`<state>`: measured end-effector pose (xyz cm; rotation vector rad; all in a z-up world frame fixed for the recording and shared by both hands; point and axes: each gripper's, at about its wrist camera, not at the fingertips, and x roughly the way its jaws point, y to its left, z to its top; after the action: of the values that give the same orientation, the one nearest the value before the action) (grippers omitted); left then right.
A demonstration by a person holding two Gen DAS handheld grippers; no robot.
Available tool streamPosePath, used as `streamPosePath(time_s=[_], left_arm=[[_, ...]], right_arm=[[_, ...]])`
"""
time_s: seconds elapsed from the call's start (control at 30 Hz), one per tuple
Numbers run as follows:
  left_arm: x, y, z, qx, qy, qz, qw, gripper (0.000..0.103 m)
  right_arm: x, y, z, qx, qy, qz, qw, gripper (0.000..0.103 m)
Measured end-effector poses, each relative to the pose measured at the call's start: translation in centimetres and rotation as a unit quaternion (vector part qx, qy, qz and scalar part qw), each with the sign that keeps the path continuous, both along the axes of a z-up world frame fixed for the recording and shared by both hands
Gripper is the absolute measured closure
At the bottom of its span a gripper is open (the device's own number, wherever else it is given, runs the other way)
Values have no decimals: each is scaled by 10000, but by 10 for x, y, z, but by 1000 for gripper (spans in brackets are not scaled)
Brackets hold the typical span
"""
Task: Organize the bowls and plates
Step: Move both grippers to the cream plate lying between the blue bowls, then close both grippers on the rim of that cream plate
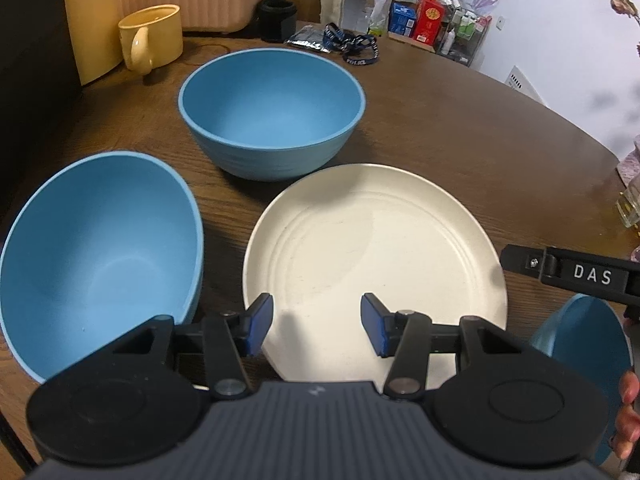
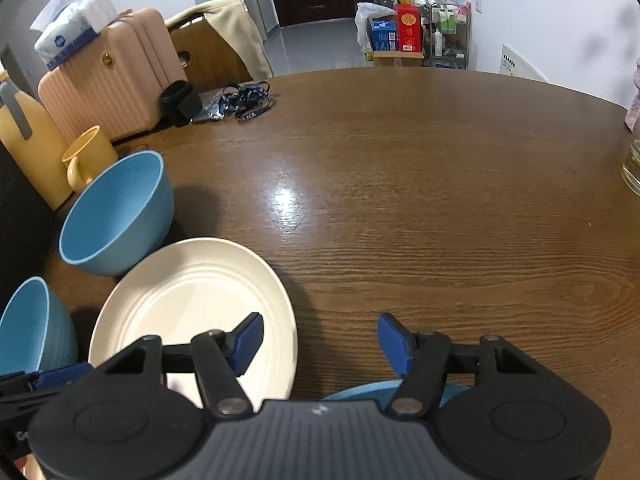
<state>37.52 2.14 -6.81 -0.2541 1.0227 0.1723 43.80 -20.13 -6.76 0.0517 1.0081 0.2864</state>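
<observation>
A cream plate lies on the brown table, with one blue bowl behind it and a second blue bowl to its left. My left gripper hovers open over the plate's near rim, its blue pads apart and nothing pressed between them. In the right wrist view the plate is at lower left, with both blue bowls beyond it. My right gripper is open, its left finger over the plate's right edge. A blue dish lies mostly hidden beneath it.
A yellow mug, a pink suitcase, a black cup and blue lanyards sit at the back left. A glass stands at the table's right edge. Bare wood spreads ahead of the right gripper.
</observation>
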Motion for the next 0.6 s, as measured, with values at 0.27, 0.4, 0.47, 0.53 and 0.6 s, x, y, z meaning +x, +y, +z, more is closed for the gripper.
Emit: streamPosePath(time_s=[0.27, 0.4, 0.47, 0.53, 0.6], left_arm=[[4, 6, -2, 40, -2, 89, 10000, 54], [5, 11, -2, 48, 0, 167, 9998, 56], [4, 12, -1, 76, -2, 222, 9997, 56], [2, 12, 1, 119, -47, 245, 9996, 56], [0, 14, 2, 144, -71, 292, 9994, 56]], right_arm=[[5, 8, -8, -56, 167, 44, 9998, 49], [8, 13, -10, -72, 220, 81, 9997, 51], [7, 14, -11, -87, 228, 95, 9997, 51], [7, 15, -11, -89, 229, 116, 9996, 52], [9, 16, -11, -96, 245, 137, 9996, 56]])
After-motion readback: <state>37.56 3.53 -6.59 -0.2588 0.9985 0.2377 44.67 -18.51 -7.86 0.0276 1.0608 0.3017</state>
